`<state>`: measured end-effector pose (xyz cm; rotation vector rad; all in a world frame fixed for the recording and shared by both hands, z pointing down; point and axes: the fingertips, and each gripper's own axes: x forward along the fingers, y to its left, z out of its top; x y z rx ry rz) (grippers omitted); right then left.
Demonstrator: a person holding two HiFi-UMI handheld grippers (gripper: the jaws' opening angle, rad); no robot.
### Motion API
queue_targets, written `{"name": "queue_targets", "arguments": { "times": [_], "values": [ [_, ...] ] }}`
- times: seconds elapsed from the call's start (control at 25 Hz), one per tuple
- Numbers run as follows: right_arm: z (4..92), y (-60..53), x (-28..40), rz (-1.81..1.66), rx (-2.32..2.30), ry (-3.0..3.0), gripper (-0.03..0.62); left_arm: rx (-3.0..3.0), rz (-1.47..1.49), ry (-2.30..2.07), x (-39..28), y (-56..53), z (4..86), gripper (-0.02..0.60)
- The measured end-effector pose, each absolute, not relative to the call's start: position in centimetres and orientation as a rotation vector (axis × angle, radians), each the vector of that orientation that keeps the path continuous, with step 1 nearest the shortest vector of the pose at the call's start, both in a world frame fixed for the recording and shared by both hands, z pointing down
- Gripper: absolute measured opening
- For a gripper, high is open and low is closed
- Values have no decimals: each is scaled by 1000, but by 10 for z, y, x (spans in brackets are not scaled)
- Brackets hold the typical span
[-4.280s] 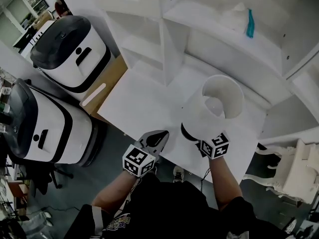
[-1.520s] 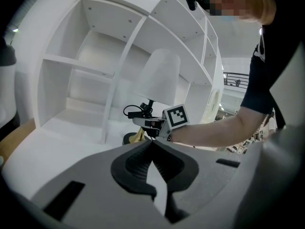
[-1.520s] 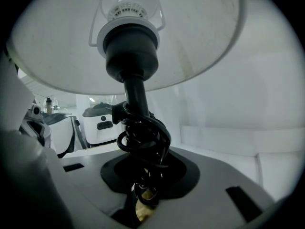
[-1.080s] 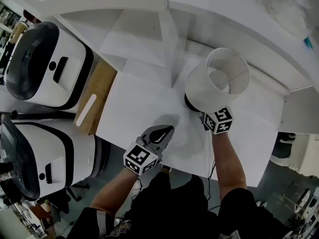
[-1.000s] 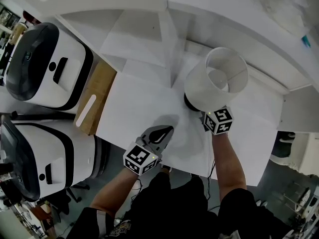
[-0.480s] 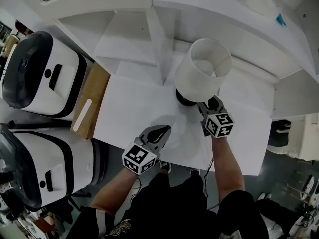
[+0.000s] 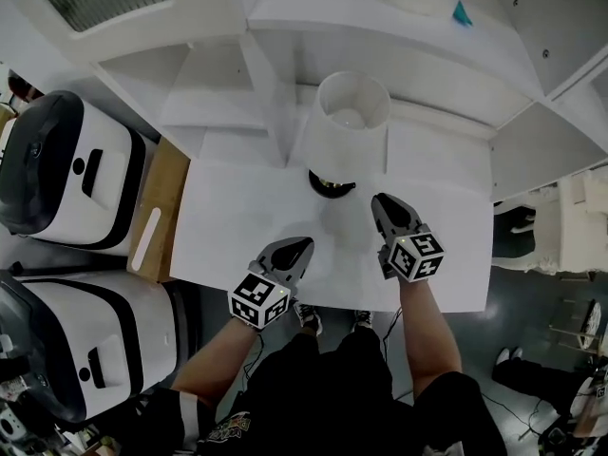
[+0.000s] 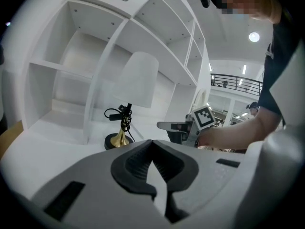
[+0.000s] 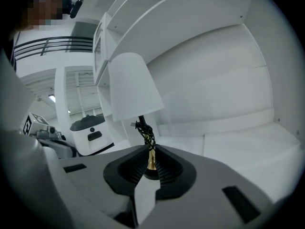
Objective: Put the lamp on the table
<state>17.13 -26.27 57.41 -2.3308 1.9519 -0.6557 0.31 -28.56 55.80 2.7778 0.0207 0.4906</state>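
The lamp [image 7: 342,126] has a white shade, a brass stem and a black round base. It stands upright on the white table [image 7: 237,226], near the back, free of both grippers. My right gripper [image 7: 385,200] is a short way in front of the base and apart from it. Its jaws have just been closing, a narrow gap is left, and nothing is between them. In the right gripper view, the lamp [image 9: 131,87] shows beyond the jaw tips [image 9: 148,149]. My left gripper [image 7: 302,245] hovers over the table's front, shut and empty. The left gripper view shows the lamp [image 8: 138,80] and the right gripper [image 8: 181,128].
White shelving [image 7: 399,27] rises behind the table, with a teal item [image 7: 461,12] on an upper shelf. A wooden board [image 7: 152,226] lies at the table's left edge. Two white-and-black machines [image 7: 66,169] stand further left, and a white chair [image 7: 579,217] at the right.
The right gripper has let go of the lamp's stem and drawn back towards the person, its jaws narrowing. The lamp stays upright on the table. The left gripper has shifted only slightly.
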Motion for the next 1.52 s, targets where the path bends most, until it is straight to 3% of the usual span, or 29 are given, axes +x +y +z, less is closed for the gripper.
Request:
{"name": "queue_targets", "arguments": {
  "times": [0.72,1.52],
  "values": [
    [495,-162,117,-640,-2193,2081,32,2777,455,-171,13,-216,521,6],
    [486,-76,80,-652,-2017,2302,28,2761,415,-328,-7,-113,508,6]
  ]
}}
